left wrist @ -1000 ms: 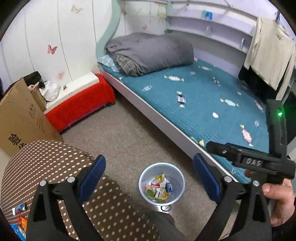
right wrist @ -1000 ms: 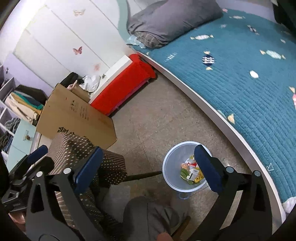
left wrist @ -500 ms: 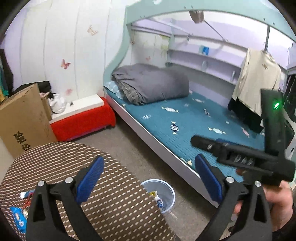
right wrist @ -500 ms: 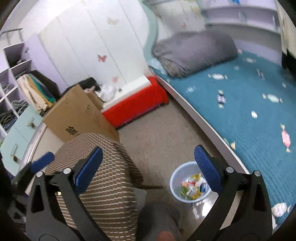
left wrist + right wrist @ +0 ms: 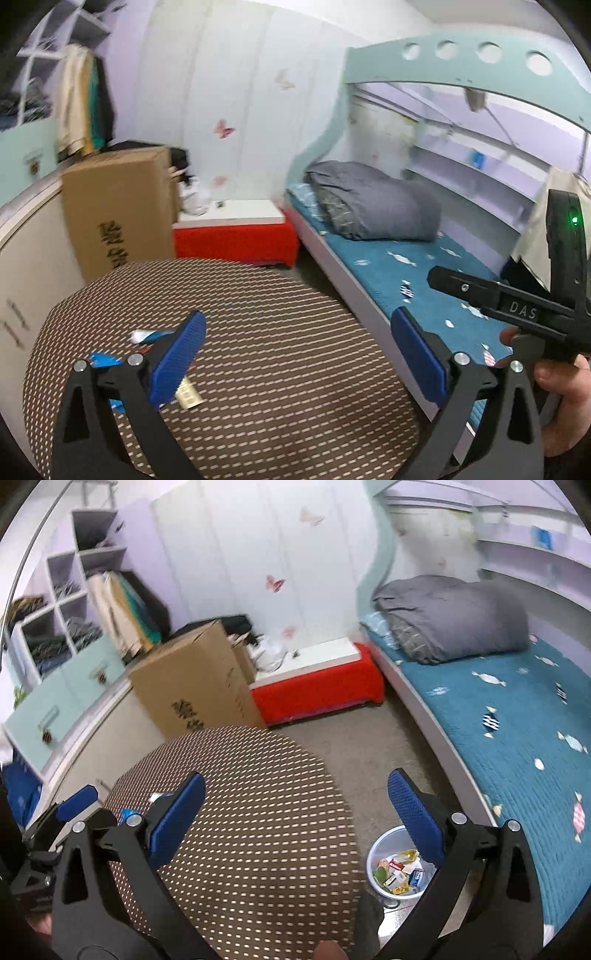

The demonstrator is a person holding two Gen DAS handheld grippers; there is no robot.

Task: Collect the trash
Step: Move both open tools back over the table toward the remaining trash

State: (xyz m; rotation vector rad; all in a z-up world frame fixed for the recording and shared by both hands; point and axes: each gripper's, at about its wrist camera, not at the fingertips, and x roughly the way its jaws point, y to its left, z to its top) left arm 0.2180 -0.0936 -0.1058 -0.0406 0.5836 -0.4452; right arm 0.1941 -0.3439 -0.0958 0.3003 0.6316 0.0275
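- The left gripper (image 5: 295, 343) hangs over a round desk (image 5: 280, 314) covered in a brown, dotted cloth, its blue-padded jaws spread wide with nothing between them.
- A few scraps of trash lie on the desk's near-left part: a white-and-blue wrapper (image 5: 146, 335), a blue wrapper (image 5: 103, 360) and a pale yellow packet (image 5: 189, 395), the last partly behind the left finger.
- The right gripper (image 5: 295, 808) is held above the same desk, its jaws likewise wide apart and empty.
- On the floor, just beside the desk and near the bed frame, stands a pale blue bin (image 5: 380, 853) holding a heap of coloured wrappers (image 5: 397, 871).
- In the left wrist view the right gripper's black body, marked DAS and showing a green light, is gripped by a hand (image 5: 565, 391) at the right edge.
- Behind the desk stand a cardboard box (image 5: 195, 686) and a red bench (image 5: 321, 690) with a white top.
- A bed (image 5: 517, 716) with a teal quilt runs along the right; a folded grey blanket (image 5: 454, 616) rests at its head.
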